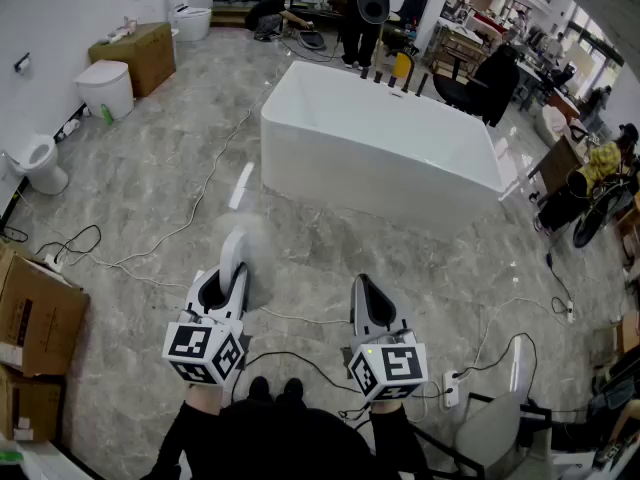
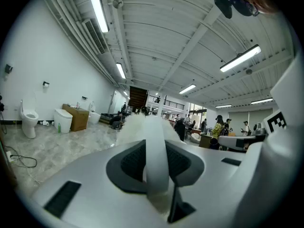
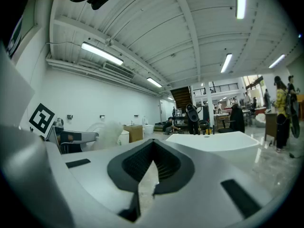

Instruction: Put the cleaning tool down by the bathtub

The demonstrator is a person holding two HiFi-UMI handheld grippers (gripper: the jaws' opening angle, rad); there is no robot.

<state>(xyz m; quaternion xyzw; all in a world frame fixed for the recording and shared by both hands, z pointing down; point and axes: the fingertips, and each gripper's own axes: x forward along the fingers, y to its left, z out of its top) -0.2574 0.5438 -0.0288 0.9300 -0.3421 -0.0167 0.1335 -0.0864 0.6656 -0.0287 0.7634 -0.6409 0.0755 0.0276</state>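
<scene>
My left gripper [image 1: 230, 273] is shut on the flat white handle of the cleaning tool [image 1: 234, 251]. The tool's fluffy white head [image 1: 256, 230] sticks out forward over the marble floor. In the left gripper view the handle [image 2: 156, 161] runs upright between the dark pads of my left gripper [image 2: 156, 148], with the fluffy head [image 2: 134, 126] beyond. The white bathtub [image 1: 380, 143] stands ahead, a step or two away; it also appears in the right gripper view [image 3: 216, 142]. My right gripper [image 1: 364, 288] is shut and holds nothing, its tips meeting in a point [image 3: 153, 144].
Cables [image 1: 190, 208] trail across the floor. Toilets [image 1: 38, 163] and a wooden cabinet [image 1: 135, 53] line the left wall, with cardboard boxes [image 1: 35, 318] at near left. A power strip [image 1: 452, 388] and a chair [image 1: 495, 428] sit at near right. People stand behind the tub.
</scene>
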